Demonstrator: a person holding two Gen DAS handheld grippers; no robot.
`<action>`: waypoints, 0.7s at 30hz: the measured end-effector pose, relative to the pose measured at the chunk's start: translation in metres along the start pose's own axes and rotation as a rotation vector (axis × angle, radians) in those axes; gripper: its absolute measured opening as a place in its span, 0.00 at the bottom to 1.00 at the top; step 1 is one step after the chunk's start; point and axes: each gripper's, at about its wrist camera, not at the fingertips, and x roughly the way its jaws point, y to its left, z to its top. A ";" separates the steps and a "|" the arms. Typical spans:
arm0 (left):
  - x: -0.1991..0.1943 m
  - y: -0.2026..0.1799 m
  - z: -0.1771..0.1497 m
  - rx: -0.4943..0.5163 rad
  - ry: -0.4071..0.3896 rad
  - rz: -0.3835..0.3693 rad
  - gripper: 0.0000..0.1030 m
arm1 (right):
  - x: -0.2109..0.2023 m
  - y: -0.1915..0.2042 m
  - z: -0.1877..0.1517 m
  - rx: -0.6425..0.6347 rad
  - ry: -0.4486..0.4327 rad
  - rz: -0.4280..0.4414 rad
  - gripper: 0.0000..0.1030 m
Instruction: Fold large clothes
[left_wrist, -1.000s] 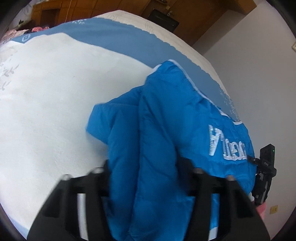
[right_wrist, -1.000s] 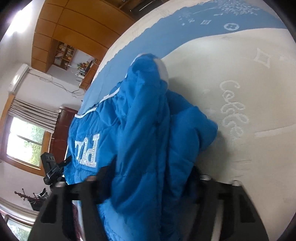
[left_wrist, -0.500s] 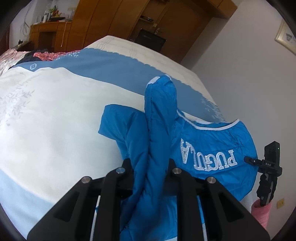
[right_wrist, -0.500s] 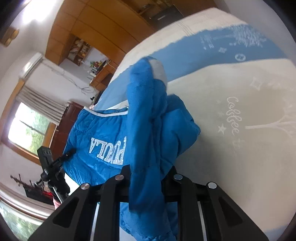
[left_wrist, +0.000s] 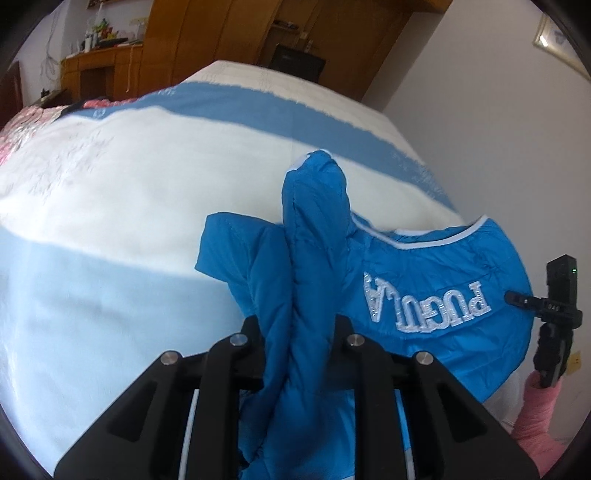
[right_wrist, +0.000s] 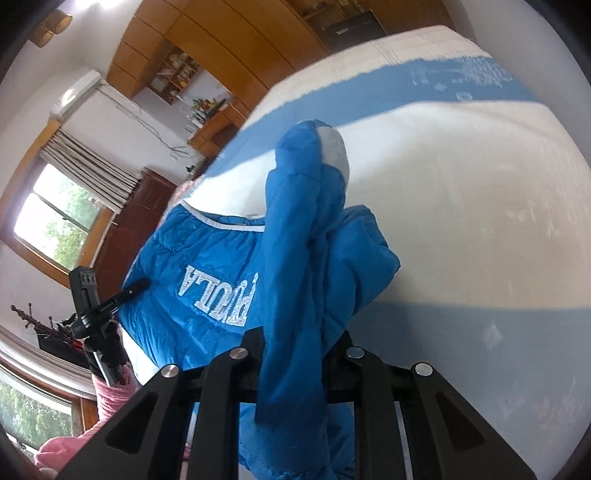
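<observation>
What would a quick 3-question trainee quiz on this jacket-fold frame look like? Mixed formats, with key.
1. True or false: both the left gripper and the right gripper are shut on the blue jacket.
2. Multiple choice: the white lettering on the jacket, in the left wrist view, appears A) upright, B) upside down, C) hidden.
3. Fill in: the jacket hangs over a bed cover striped in white and ____.

Key: 1 true; 2 B; 3 blue.
</observation>
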 end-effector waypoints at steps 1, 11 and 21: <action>0.006 0.003 -0.004 0.000 0.004 0.020 0.18 | 0.004 -0.004 0.000 0.015 0.007 -0.011 0.18; 0.046 0.024 -0.030 0.011 0.043 0.102 0.35 | 0.045 -0.056 -0.023 0.159 0.047 0.003 0.23; 0.048 0.025 -0.045 0.042 -0.012 0.150 0.39 | 0.054 -0.066 -0.035 0.175 0.013 0.014 0.27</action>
